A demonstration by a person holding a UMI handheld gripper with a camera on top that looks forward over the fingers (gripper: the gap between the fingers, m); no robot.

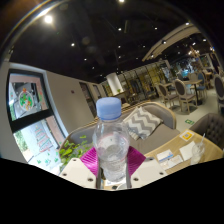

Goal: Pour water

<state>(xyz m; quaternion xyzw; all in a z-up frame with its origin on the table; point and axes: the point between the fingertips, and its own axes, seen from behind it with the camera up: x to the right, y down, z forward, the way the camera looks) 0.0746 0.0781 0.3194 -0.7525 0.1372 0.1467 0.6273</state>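
Note:
A clear plastic water bottle with a pale blue cap stands upright between my fingers. My gripper is shut on the bottle, and the magenta pads press on its lower body at both sides. The bottle is held up off any surface, with the room behind it. Its base is hidden behind the gripper's body. No cup or other vessel for the water shows.
A wooden table top with a small white object lies beyond the fingers to the right. A sofa with a zigzag cushion stands behind. Green leaves show left of the bottle, and chairs stand far back.

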